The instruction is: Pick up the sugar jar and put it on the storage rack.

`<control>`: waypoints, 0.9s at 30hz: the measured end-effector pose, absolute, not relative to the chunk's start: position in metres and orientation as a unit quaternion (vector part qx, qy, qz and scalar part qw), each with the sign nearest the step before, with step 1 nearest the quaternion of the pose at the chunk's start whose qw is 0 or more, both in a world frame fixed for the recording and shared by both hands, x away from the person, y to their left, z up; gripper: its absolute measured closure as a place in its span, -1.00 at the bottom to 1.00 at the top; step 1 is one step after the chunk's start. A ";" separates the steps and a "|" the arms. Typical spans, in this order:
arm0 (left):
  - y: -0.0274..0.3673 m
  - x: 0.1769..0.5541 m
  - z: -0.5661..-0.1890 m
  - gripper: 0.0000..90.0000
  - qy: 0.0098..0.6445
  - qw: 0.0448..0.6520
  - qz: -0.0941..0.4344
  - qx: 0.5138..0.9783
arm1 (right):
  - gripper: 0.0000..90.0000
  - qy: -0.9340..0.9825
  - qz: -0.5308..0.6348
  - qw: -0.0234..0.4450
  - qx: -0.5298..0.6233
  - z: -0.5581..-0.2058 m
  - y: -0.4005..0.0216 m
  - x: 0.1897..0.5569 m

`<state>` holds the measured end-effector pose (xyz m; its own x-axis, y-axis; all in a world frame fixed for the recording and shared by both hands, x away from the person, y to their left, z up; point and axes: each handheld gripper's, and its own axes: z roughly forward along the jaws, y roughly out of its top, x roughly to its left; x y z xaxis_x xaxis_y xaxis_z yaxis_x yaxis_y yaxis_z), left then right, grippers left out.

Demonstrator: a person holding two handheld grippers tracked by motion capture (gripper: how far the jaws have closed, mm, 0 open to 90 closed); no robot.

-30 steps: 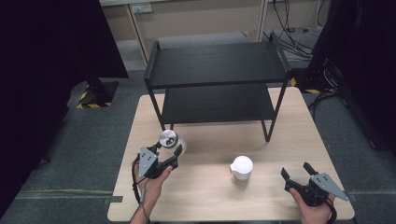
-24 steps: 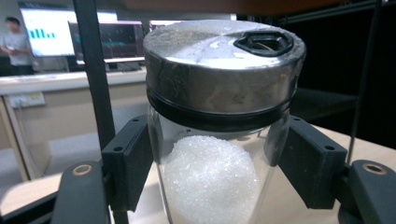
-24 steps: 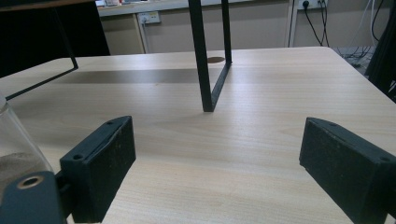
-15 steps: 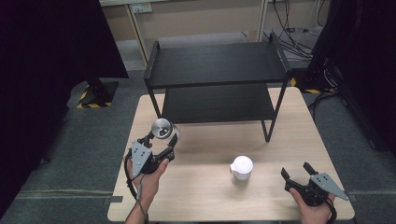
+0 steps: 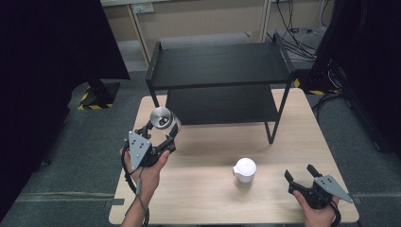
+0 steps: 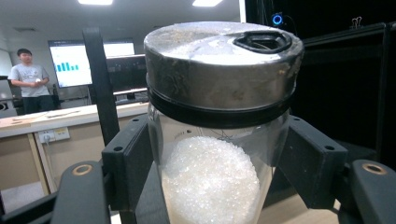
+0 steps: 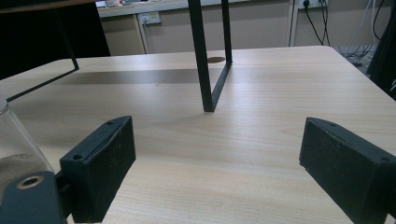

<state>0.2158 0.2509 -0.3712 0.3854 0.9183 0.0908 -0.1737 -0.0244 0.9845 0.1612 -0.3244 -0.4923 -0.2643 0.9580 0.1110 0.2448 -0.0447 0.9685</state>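
My left gripper (image 5: pixel 161 131) is shut on a clear glass jar (image 5: pixel 163 119) with a metal lid, lifted above the left part of the wooden table (image 5: pixel 198 189). In the left gripper view the jar (image 6: pixel 215 140) stands between both jaws, half full of white crystals, and my left gripper (image 6: pixel 219 172) presses its sides. A second jar with a white lid (image 5: pixel 245 171) stands on the table near the front middle. My right gripper (image 5: pixel 301 176) rests at the front right with jaws open. In the right gripper view my right gripper (image 7: pixel 217 154) has bare table between its jaws, and a glass jar edge (image 7: pixel 14 144) shows at the far left.
A black two-tier metal shelf (image 5: pixel 220 71) stands across the back of the table; its front right leg (image 7: pixel 203 60) rises ahead of the right gripper. Grey floor surrounds the table. A person stands far off by a screen (image 6: pixel 30 81).
My left gripper has lifted the metal-lidded jar up off the table and a little toward the shelf. The right gripper and the white-lidded jar have stayed put.
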 end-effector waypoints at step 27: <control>0.237 0.234 -0.300 -0.32 0.327 0.598 0.465 0.565 | -0.76 0.600 0.523 0.342 0.499 -0.493 -0.325 0.161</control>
<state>0.2337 0.2374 -0.2997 0.3538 0.9255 0.1349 -0.1858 -0.0719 0.9800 0.1608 -0.3249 -0.4928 -0.2679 0.9569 0.1124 0.2420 -0.0461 0.9692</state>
